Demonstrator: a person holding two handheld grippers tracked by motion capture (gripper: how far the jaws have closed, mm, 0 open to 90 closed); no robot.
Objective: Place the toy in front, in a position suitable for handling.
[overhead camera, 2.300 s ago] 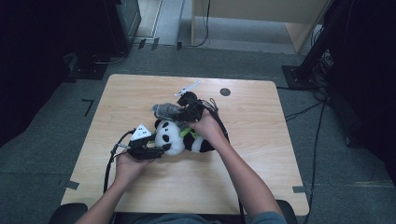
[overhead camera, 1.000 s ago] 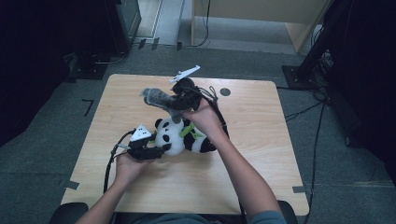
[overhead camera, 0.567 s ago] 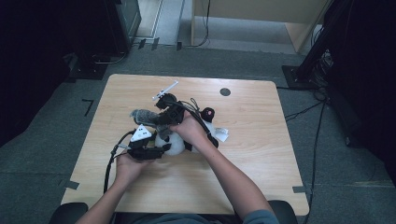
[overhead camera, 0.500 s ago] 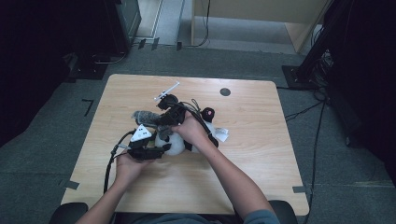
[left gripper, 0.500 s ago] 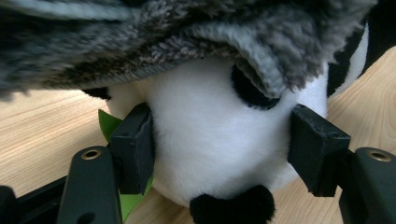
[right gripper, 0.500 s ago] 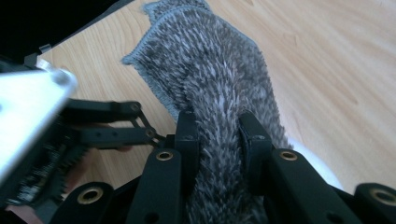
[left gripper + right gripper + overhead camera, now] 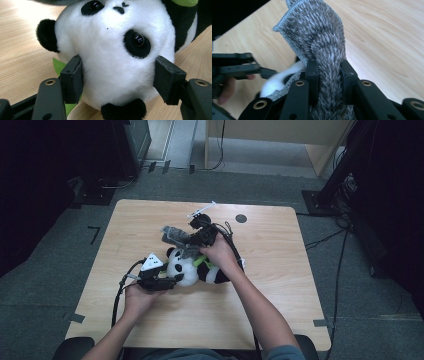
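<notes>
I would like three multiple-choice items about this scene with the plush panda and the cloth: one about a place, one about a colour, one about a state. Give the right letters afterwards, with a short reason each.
1. Where is the panda toy?
A. on the floor
B. lying on the wooden table
C. on a shelf

2. What colour is the fuzzy cloth?
A. grey
B. red
C. yellow

3. What is the state of the right tool?
A. wide open and empty
B. resting flat on the table
C. shut on the cloth

Answers:
1 B: the high view shows the panda toy lying on the tabletop, between the two hands.
2 A: in the right gripper view the cloth is mottled grey with a stitched edge.
3 C: the same view shows the cloth pinched between the two black jaws. Meanwhile the left tool has its pads against both sides of the panda's white head.
</notes>
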